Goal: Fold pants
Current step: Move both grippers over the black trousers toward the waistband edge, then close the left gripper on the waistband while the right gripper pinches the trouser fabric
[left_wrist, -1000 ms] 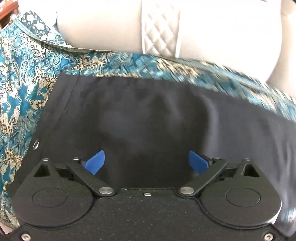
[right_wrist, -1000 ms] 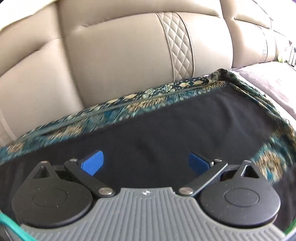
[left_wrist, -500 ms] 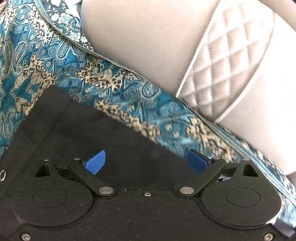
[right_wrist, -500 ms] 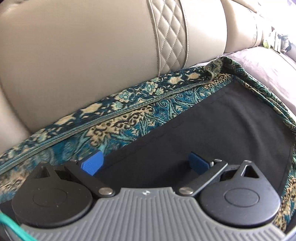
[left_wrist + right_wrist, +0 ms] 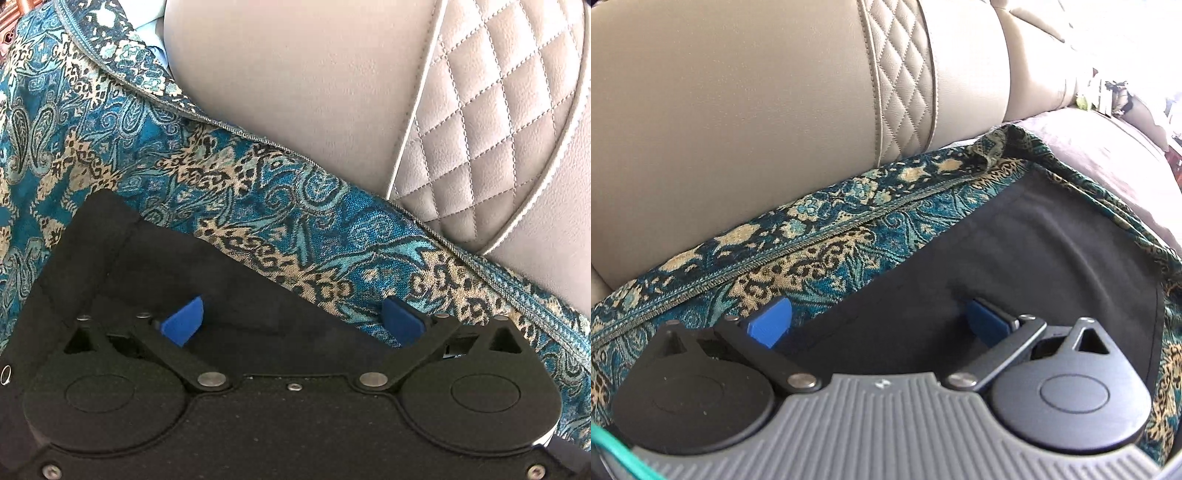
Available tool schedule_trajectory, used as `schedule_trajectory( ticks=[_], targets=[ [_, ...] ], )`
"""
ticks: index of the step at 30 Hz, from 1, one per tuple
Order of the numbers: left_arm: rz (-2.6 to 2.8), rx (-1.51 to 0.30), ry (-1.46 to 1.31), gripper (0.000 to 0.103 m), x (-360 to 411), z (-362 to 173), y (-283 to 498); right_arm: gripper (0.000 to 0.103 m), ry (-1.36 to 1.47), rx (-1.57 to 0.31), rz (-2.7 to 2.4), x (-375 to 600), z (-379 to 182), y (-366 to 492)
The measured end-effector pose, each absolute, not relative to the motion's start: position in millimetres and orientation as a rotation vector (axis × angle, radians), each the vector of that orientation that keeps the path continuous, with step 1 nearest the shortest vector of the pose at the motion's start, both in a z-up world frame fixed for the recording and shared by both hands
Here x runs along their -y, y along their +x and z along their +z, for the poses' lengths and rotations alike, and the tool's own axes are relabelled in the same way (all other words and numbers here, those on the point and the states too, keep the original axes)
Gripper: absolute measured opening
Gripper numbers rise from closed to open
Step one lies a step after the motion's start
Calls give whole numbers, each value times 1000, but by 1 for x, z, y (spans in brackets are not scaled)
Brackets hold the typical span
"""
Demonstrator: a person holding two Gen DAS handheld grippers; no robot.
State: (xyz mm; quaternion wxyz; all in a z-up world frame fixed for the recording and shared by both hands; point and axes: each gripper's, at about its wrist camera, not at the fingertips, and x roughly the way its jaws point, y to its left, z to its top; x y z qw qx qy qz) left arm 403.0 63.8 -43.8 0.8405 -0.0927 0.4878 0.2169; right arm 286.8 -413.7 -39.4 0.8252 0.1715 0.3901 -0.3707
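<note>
Jaws on our left gripper (image 5: 291, 321) are opening, nothing pinched; right gripper (image 5: 879, 323) jaws released too. Black pants (image 5: 221, 295) lie flat on the patterned cover (image 5: 288, 192), directly under both grippers, with the far edge running diagonally between each pair of pads. We judge the long axis runs hand to hand. Gripper bodies hide the near part.

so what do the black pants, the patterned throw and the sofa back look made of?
Pants: matte black woven cloth, no sheen, likely cotton blend. Throw: woven jacquard, teal and gold paisley, visible weave. Sofa back: beige leather or faux leather, grained, diamond stitching.
</note>
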Motion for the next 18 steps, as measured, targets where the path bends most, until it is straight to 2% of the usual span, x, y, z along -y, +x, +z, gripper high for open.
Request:
schedule_trajectory(
  ticks=[16,18],
  targets=[
    [452,-974,-192,103,-62,-43,394,103,418,-853,-868,419,-36,278],
    [457,-965,-192,102,-61,-44,393,97,427,-843,-872,420,-36,274]
  ],
)
